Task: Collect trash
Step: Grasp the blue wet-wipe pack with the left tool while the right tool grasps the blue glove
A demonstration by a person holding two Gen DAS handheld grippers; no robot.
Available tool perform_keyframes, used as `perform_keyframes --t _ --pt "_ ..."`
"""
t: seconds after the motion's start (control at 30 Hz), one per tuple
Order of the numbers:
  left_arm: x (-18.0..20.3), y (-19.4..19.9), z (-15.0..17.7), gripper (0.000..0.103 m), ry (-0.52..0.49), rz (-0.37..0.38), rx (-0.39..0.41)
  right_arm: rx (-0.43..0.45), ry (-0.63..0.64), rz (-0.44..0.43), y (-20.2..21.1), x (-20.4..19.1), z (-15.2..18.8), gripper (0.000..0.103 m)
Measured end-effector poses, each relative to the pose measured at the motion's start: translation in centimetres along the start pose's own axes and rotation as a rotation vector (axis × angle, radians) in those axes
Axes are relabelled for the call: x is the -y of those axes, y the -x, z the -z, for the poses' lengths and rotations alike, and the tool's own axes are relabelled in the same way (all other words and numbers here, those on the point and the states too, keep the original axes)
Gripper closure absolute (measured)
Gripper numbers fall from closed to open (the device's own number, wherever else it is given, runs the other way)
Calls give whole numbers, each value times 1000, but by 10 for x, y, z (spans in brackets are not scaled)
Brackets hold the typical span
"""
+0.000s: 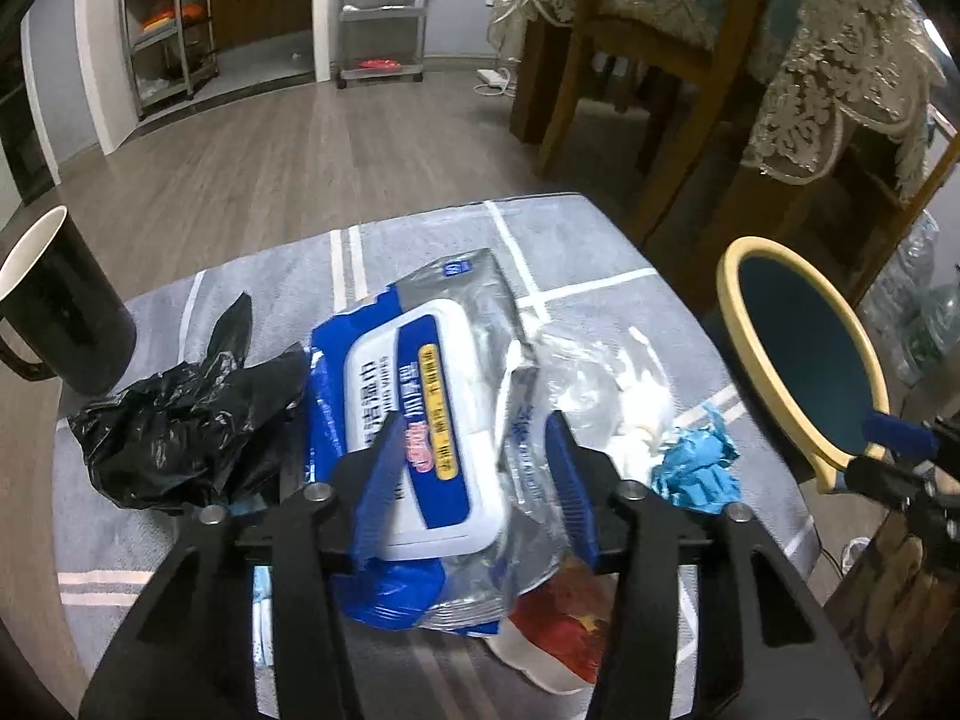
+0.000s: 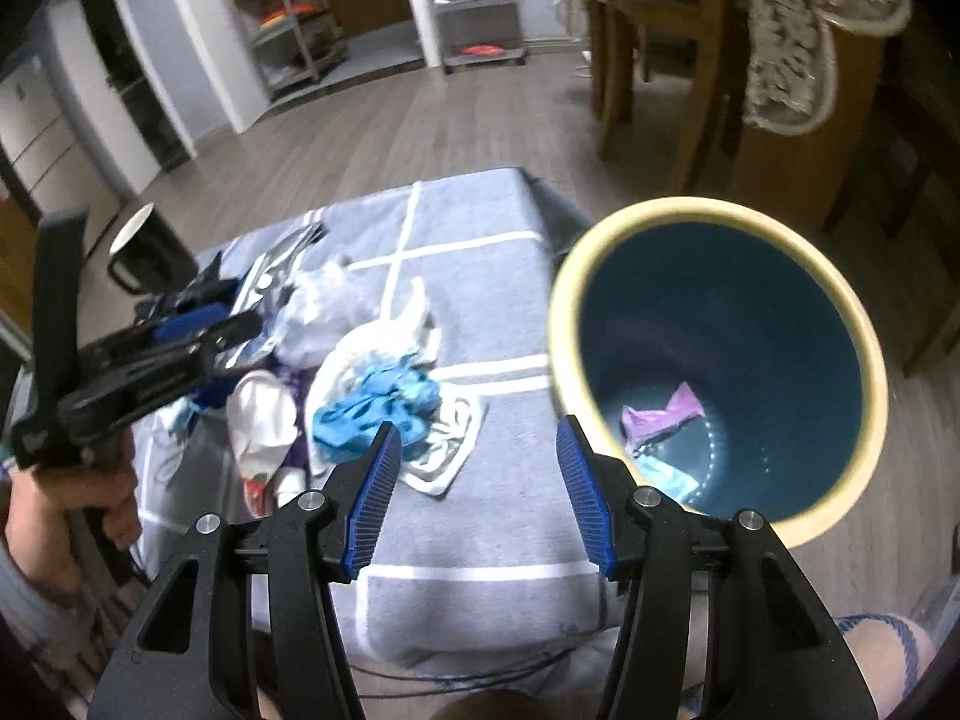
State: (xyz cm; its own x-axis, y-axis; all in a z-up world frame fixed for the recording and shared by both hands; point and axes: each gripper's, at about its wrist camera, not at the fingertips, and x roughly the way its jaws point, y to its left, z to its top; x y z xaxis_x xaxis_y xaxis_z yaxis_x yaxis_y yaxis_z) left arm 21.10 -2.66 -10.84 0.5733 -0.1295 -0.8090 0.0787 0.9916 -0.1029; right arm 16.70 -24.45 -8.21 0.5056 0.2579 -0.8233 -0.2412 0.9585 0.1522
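My left gripper [image 1: 474, 441] is open, its blue pads on either side of a blue and white wet-wipes pack [image 1: 432, 420] lying on the grey checked cloth [image 1: 576, 246]. A crumpled black plastic bag [image 1: 186, 420] lies left of it, with clear plastic and white tissue [image 1: 606, 390] and a blue crumpled wrapper [image 1: 696, 465] to the right. My right gripper [image 2: 477, 450] is open and empty above the cloth, beside the blue wrapper [image 2: 378, 411] and white tissue [image 2: 384, 336]. The cream-rimmed blue bin [image 2: 720, 360] stands at the table's right edge, with a purple wrapper [image 2: 660, 414] inside.
A black mug [image 1: 60, 312] stands at the table's left edge. A red and white wrapper [image 1: 558, 618] lies under the wipes pack. Wooden chairs [image 1: 654, 60] and a lace-covered table [image 1: 840, 60] stand behind, with metal shelves [image 1: 384, 12] across the wood floor.
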Motion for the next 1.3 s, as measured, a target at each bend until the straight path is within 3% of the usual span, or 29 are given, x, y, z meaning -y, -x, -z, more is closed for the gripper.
perform_keyframes --t 0.3,0.43,0.8,1.23,1.3 --pt "-10 9 -1 87 36 25 21 -4 23 -30 -7 -11 3 47" --pt "-12 16 -2 92 38 23 41 -3 24 -44 -7 -12 4 47" --pt "-24 35 -1 98 83 22 104 -57 63 -99 -31 -30 0 50" --pt "-33 63 -5 98 131 90 191 -116 -36 -181 -68 -25 -11 50" --pt "-33 63 -5 98 130 93 196 -157 -15 -171 -79 -29 -7 59"
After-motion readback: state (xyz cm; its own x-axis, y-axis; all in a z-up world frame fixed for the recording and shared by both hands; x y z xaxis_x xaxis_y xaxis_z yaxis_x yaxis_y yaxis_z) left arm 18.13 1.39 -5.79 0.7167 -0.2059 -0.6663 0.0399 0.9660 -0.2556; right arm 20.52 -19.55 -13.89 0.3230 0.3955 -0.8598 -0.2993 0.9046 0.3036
